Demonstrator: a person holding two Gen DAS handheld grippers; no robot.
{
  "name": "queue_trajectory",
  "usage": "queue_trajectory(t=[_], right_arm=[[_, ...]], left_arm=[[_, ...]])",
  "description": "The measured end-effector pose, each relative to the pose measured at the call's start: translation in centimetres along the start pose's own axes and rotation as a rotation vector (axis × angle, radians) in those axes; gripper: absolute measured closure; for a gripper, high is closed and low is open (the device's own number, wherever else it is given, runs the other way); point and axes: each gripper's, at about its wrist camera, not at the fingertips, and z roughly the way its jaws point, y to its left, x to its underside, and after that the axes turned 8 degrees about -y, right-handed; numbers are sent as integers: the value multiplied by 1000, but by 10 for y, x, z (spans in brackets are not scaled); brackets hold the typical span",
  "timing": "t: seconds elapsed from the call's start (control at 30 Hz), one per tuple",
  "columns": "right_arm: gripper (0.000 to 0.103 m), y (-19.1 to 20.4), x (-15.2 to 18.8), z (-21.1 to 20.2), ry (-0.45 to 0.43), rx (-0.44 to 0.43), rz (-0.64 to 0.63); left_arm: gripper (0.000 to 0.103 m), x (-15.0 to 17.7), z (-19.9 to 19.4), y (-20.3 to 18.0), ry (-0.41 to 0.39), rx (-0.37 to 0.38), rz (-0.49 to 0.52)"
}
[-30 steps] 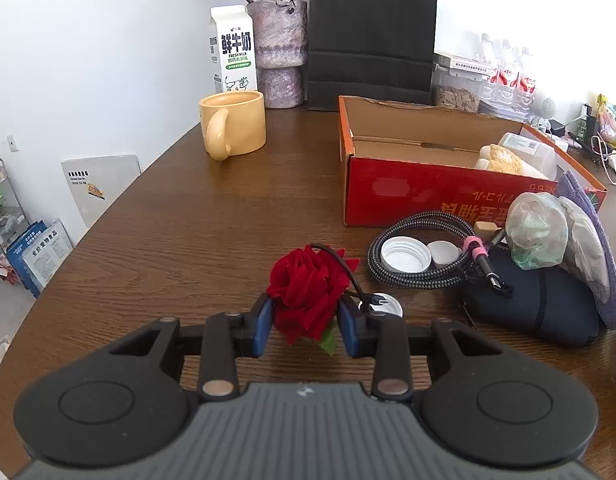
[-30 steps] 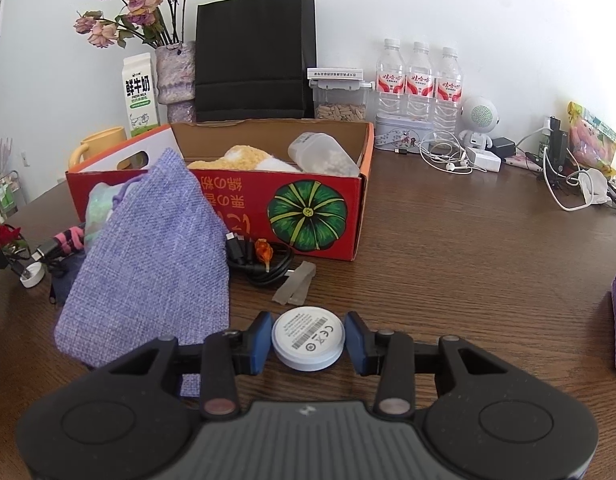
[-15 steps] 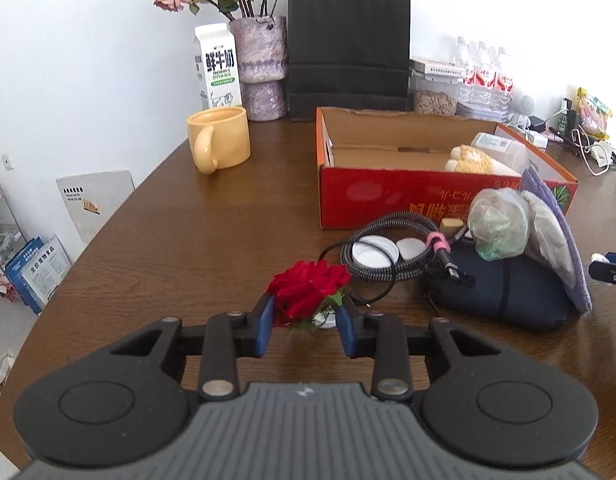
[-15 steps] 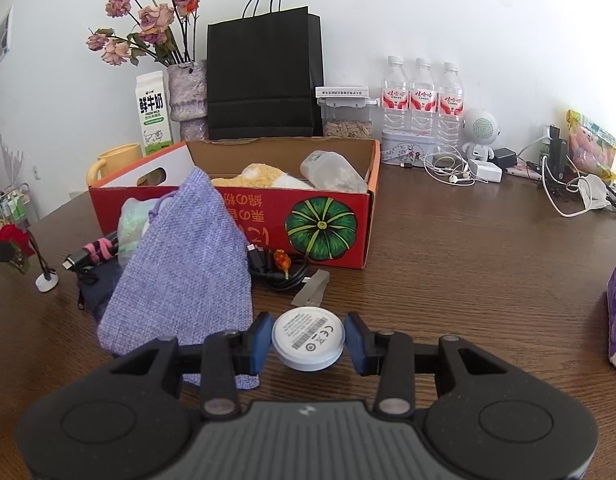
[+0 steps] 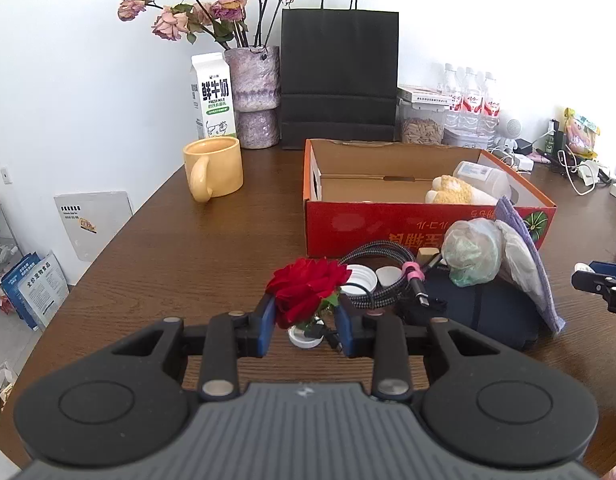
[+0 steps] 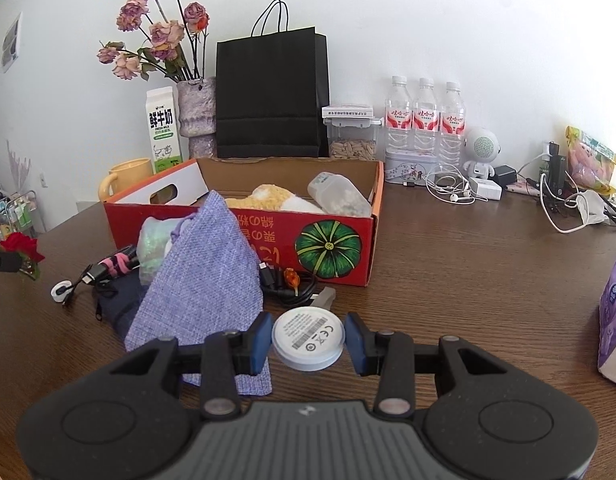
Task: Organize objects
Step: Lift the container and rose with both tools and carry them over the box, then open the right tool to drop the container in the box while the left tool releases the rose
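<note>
One red rose (image 5: pixel 304 286) sits pinched between the blue pads of the left gripper (image 5: pixel 304 330), lifted above the counter (image 5: pixel 188 264), with a small white cap (image 5: pixel 304 338) and a dark cable end lying on the wood under it. One white round puck (image 6: pixel 308 338), its label side up, is clamped between the pads of the right gripper (image 6: pixel 308 340), also held clear of the wood. From the rose, at about one o'clock lies one coiled braided cable (image 5: pixel 382 276) ringing two white lids, resting partly on one dark blue pouch (image 5: pixel 480 314); on that pouch leans one lilac fabric bag (image 6: pixel 204 280) beside one crumpled clear bag (image 5: pixel 470 256). Just behind stands one red cardboard box (image 5: pixel 388 224), open, holding one yellow plush toy (image 5: pixel 448 192) and one clear plastic bottle (image 5: pixel 484 176). At eleven o'clock stands one yellow mug (image 5: pixel 214 174), with one milk carton (image 5: pixel 212 96) and one vase of dried roses (image 5: pixel 254 92) behind it, then one black paper bag (image 5: pixel 340 80) at twelve. In the right wrist view, three water bottles (image 6: pixel 426 120) stand in a row against the wall at one o'clock of the puck.
</note>
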Motion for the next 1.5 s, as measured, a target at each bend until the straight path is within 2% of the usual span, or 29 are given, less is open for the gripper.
queue_trajectory(t=[0.53,1.0,1.5], right_arm=[[64,16,-51,34,-68,-43,-70],[64,33,-95,99,-99,-107,-123],[64,31,-117,176,-88,-141,-140]], left_arm=[[71,-49,41,-30,-63,80,7],[71,-80,106,-43,-71,110,-1],[71,-100,196,-49,-43,111,-23]])
